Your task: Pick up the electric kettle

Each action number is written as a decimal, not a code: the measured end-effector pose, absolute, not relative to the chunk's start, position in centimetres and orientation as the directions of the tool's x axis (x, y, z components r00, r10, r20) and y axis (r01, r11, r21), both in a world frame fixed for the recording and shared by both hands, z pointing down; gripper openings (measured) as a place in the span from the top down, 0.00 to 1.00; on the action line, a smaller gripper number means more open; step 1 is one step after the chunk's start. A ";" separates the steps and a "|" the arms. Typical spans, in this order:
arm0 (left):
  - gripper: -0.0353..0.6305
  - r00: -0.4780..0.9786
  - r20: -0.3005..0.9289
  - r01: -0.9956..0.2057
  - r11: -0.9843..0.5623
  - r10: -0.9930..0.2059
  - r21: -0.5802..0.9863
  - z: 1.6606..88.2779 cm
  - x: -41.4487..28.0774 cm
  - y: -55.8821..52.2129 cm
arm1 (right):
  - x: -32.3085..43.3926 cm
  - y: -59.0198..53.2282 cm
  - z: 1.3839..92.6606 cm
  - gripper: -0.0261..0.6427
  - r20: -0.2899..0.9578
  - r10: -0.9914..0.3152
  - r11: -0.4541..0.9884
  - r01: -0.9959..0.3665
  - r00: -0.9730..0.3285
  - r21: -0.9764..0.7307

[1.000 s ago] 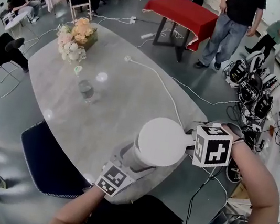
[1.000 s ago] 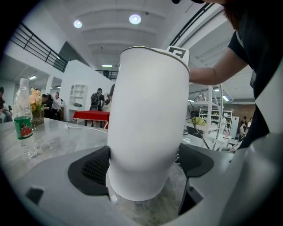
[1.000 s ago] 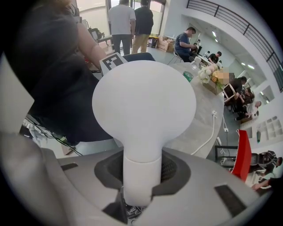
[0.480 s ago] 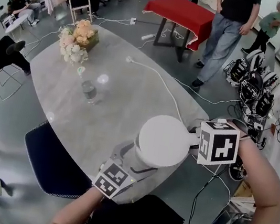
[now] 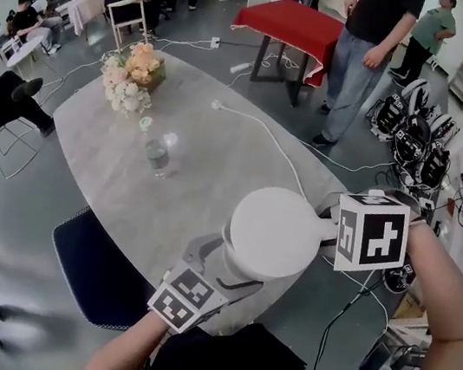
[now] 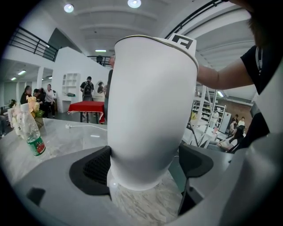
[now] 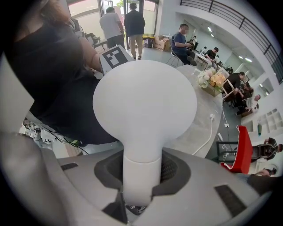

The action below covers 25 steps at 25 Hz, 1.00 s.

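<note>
1. 2 grippers grasp the white electric kettle (image 5: 272, 230) at the near edge of the oval marble table (image 5: 201, 157), close to the person's body.
2. The left gripper (image 5: 217, 261) comes in low from the near side, and its jaws are clamped around the lower part of the kettle's body, a dark pad on either side.
3. The right gripper (image 5: 327, 227) points down beside the kettle, and its jaws are closed on the white handle (image 7: 141, 176), which runs between the 2 pads.
4. The kettle stands upright with its round lid on.
5. Farther along the table, a plastic water bottle (image 5: 157, 157) stands well apart from the kettle, with a bunch of flowers (image 5: 131, 75) beyond it.
6. A white cable (image 5: 266, 137) trails across the tabletop towards the kettle.
7. A dark blue chair (image 5: 90, 266) sits just beside the table's near-left edge.
</note>
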<state>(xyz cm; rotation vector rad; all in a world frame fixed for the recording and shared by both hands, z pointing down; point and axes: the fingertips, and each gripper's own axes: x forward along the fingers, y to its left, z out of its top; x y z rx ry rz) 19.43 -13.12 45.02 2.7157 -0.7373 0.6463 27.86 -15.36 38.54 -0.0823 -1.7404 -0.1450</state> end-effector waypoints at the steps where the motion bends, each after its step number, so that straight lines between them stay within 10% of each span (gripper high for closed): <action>1: 0.24 0.777 0.475 -0.525 -0.842 -0.414 0.124 44.8 19.2 -12.8 | 27.6 -15.0 38.3 0.79 0.985 -0.027 0.990 0.133 -0.172 0.050; 25: 0.25 0.813 0.479 -0.433 -0.894 -0.332 0.115 44.7 14.4 -5.4 | 23.2 -6.7 38.4 0.79 0.985 -0.043 0.999 0.023 -0.167 0.048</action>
